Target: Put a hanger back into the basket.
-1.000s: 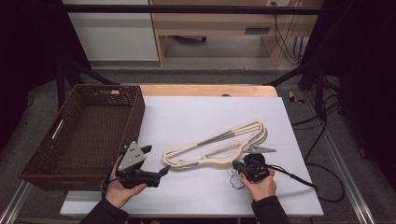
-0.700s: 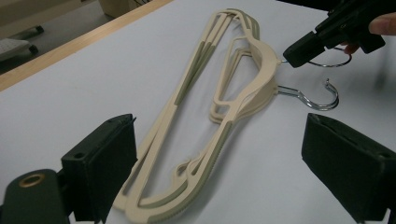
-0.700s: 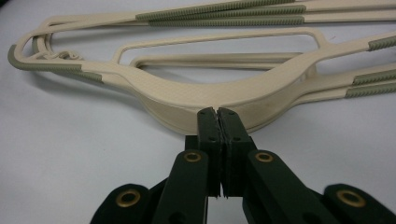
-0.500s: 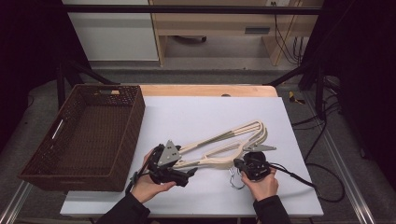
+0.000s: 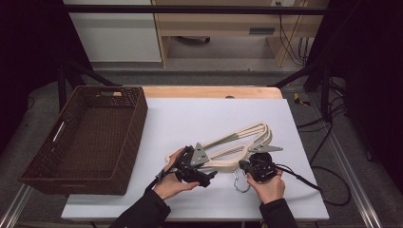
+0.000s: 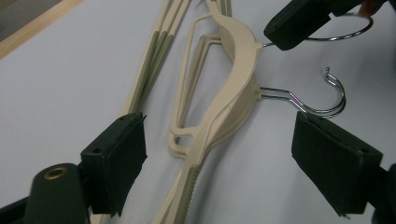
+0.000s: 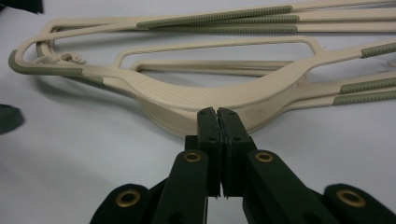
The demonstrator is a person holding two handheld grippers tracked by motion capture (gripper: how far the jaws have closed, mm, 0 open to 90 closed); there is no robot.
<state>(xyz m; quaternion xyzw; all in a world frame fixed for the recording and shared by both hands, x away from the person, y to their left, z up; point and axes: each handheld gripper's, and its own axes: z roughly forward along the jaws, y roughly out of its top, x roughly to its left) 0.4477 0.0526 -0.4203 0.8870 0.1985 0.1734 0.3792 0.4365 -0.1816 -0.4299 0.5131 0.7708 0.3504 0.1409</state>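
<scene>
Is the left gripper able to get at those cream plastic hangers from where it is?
Probably yes: the left gripper has open jaws straddling the cream plastic hangers, with nothing between.

Pale grey-white table (image 5: 199,114), with a strip of bare wood along the far edge. At the left end, overhanging the side a little: dark brown wicker basket (image 5: 121,137), rectangular, with a handle slot in its left wall. Right of the middle, toward the near edge: stack of cream plastic clothes hangers (image 5: 237,142) with grey-green ribbed grips, lying flat, metal hooks (image 5: 240,183) pointing to the near edge.
</scene>
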